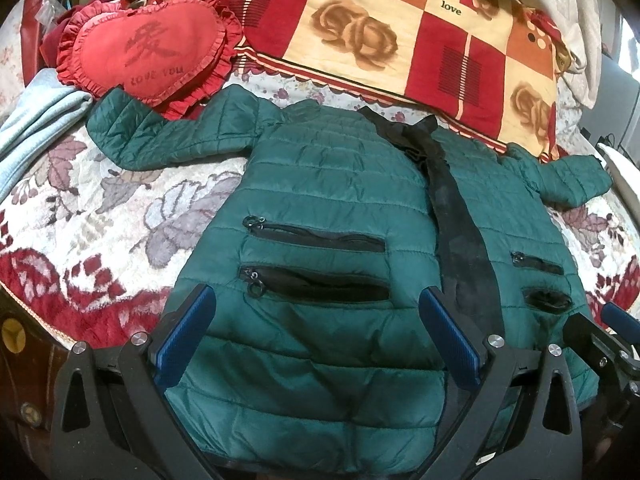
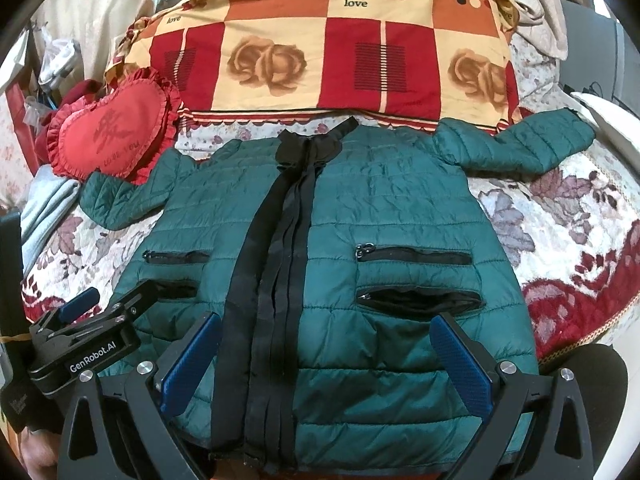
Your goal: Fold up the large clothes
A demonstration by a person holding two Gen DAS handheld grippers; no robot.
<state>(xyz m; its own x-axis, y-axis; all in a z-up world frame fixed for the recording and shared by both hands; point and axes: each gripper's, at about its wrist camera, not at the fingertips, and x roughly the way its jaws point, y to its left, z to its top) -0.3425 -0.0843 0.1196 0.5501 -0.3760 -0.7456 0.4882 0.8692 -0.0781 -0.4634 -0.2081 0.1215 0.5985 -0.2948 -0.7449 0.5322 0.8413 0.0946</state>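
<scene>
Jacket (image 1: 320,208) lies front-up on our bed (image 1: 80,208), sleeves out; our left gripper (image 1: 316,344) and right gripper (image 2: 326,360) hover wide open over its hem, holding nothing.

The green quilted puffer jacket (image 2: 400,208) lies spread flat on the floral bedspread (image 2: 560,216) at frame centre; the red heart-shaped frilled cushion (image 2: 108,136) sits upper left, the checked rose-print pillow (image 2: 328,52) behind.
</scene>
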